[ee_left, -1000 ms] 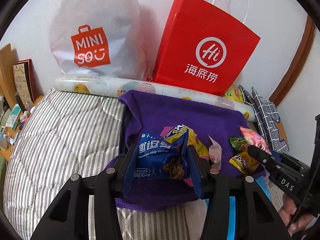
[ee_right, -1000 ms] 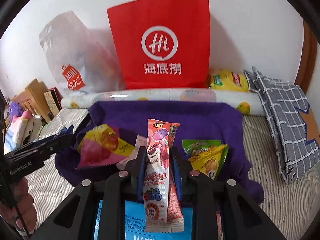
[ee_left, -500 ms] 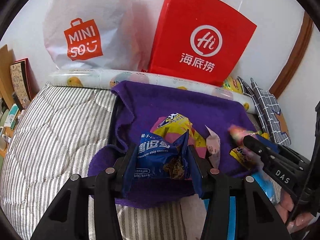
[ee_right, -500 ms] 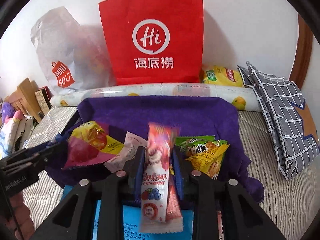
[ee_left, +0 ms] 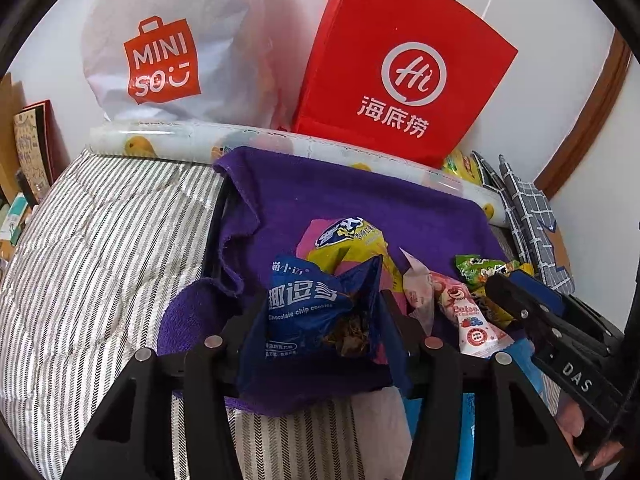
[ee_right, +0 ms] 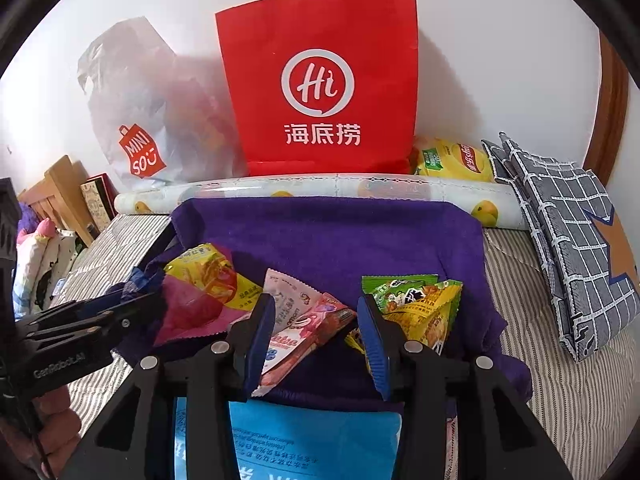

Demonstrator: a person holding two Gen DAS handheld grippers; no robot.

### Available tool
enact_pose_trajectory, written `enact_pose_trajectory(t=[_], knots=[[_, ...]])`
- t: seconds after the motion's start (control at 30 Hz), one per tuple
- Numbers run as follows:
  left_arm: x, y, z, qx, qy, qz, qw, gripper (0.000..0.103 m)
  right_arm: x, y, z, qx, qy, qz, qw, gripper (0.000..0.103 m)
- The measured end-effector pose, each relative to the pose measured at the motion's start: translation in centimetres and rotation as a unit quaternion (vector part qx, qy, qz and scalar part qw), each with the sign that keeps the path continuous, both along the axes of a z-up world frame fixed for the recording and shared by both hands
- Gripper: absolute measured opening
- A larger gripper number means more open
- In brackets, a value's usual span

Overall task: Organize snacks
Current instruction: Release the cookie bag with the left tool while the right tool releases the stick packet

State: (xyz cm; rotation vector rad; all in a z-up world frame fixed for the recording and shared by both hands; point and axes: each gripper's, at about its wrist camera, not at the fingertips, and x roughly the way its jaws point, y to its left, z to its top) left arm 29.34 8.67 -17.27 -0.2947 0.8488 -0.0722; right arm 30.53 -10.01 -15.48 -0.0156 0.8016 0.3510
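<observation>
Purple towel (ee_right: 328, 236) bearing the snacks. Left gripper (ee_left: 320, 320) clamped on blue cookie bag (ee_left: 316, 308), jaws just easing; to be held until over the towel. Right gripper (ee_right: 316, 332) parted, jaws just opening, 1 pink candy stick (ee_right: 308, 334) lying loose between, long axis slanting up-right; to be withdrawn straight back.

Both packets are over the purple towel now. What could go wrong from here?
1. The right hand-held gripper has just been opening; the pink packet lies tilted between its jaws and could snag on a withdrawing finger.
2. The blue cookie bag, between the just-opening left hand-held gripper fingers, looks torn, so crumbs may spill onto the towel.
3. The two grippers sit close and could bump.
</observation>
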Motion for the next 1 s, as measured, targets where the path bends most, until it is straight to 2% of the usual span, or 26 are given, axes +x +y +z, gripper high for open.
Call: enact_pose_trajectory(t=[0.2,0.33,0.43,0.57,0.8,1.0], knots=[[0.1,0.0,-0.2,-0.001,-0.002,0.0,1.0,0.056,-0.5,0.5,0.1,-0.009,-0.009,0.012,1.0,0.041],[0.1,-0.5,-0.1,0.023,-0.002,0.001,0.9997,0.067,-0.6,0.4,0.1,-0.001,-0.009,0.013,1.0,0.041],[-0.1,-0.3,0.3,0.03,-0.013,0.016,0.9993,0.068,-0.6,0.2,0.2,0.005,-0.008,0.013,1.0,0.041],[-0.6,0.6,1.0,0.018,-0.03,0.029,0.9989,0.07,-0.6,0.1,0.3,0.007,-0.011,0.012,1.0,0.041],[-0.3,2.0,0.9,-0.026,-0.018,0.032,0.999,0.07,-0.7,0.0,0.4,0.007,-0.014,0.01,1.0,0.041],[-0.7,2.4,1.3,-0.029,-0.027,0.037,0.9985,0.07,-1.3,-0.2,1.2,0.01,-0.019,0.013,1.0,0.041]])
